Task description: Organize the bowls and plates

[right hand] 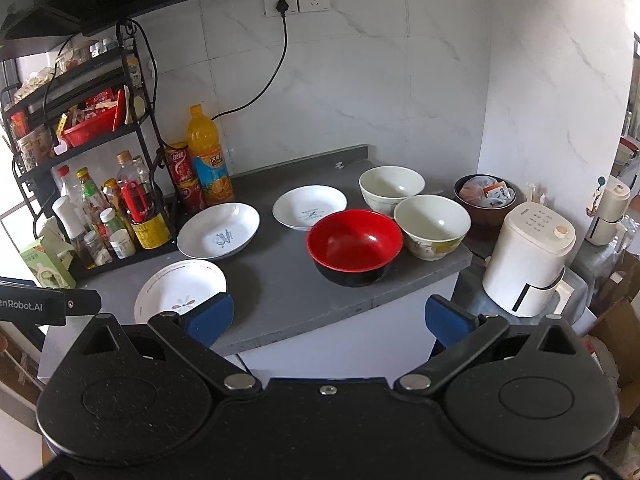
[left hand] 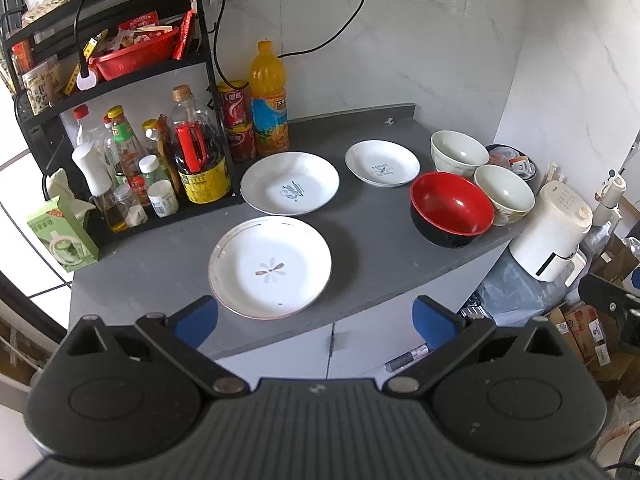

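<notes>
Grey counter (left hand: 372, 240) — bare strip between plates and bowls — both grippers' jaws wide.

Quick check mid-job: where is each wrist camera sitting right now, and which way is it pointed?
Left wrist: above the counter's front edge, facing the flower plate; left gripper open, right gripper's edge at far right.
Right wrist: further right, facing the red bowl; right gripper open, left gripper's arm at left.
Shared: three plates, three bowls, the orange bottle.
</notes>
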`<state>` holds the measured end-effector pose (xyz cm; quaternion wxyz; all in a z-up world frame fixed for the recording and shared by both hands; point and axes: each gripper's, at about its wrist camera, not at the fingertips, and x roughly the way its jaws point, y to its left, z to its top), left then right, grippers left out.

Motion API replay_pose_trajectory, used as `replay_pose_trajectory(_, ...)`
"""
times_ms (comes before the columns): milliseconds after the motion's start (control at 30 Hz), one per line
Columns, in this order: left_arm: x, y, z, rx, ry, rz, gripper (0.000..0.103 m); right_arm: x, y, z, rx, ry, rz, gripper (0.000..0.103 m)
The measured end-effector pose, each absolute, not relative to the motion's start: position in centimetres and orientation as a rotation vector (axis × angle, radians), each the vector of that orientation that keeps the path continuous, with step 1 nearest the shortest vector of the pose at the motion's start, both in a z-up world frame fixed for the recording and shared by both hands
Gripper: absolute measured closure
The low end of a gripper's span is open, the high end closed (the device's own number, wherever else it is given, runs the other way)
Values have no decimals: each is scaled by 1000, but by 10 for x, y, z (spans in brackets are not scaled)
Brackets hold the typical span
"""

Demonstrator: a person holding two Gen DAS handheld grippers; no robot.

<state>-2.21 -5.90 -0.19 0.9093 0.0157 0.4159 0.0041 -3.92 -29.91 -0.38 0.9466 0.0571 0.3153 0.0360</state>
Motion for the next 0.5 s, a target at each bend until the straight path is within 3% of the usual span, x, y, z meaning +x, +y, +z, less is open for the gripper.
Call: replay_pose_trajectory(500, -31, -111, -10, 5, 882, 54, 0, -38, -353, -21, 150, 636, 82, 0)
